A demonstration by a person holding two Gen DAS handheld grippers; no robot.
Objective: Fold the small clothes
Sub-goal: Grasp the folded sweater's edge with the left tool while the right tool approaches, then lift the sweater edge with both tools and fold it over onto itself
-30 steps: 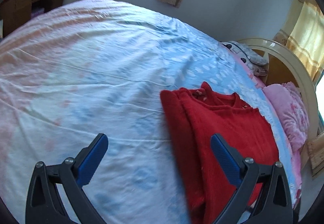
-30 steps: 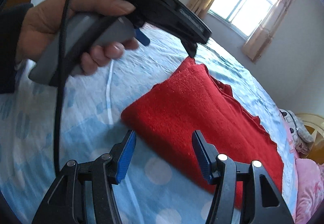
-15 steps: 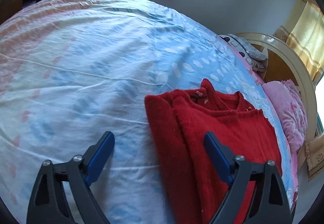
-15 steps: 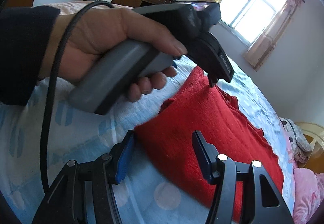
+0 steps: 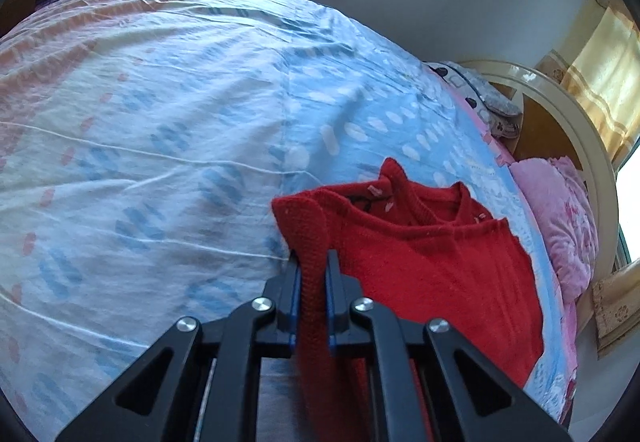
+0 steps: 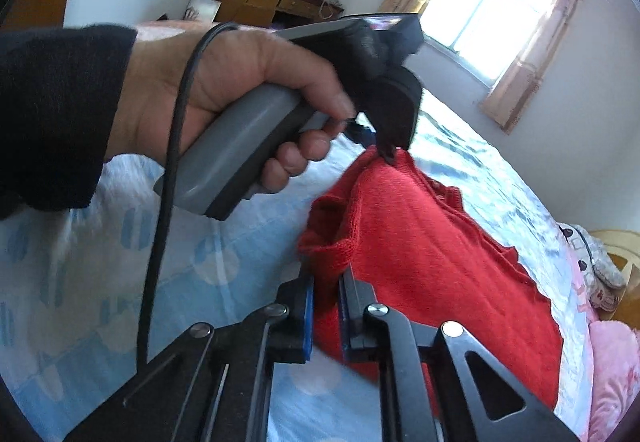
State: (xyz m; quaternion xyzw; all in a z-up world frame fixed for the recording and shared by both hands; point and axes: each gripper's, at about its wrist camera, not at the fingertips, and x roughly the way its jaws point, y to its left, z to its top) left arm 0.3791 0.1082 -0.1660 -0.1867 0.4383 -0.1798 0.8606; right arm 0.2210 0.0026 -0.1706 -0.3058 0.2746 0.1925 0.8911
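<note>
A red knit sweater (image 5: 432,266) lies partly folded on the bed, its neckline toward the far side. My left gripper (image 5: 313,266) is shut on the sweater's folded left edge, which stands up between the blue pads. In the right wrist view the sweater (image 6: 432,254) spreads to the right. My right gripper (image 6: 326,290) is shut on its near corner, lifted off the sheet. The left gripper (image 6: 386,154), held in a hand, pinches the far corner of the same edge.
The bed sheet (image 5: 160,122) is pale blue and pink with dots and dashes. A pink pillow (image 5: 560,210) and a curved headboard (image 5: 580,130) are at the right. A wooden dresser (image 6: 264,2) stands by the far wall beside a window (image 6: 492,18).
Both grippers were open above the sweater's left edge. Both have come down and shut on that edge, lifting it off the sheet.
</note>
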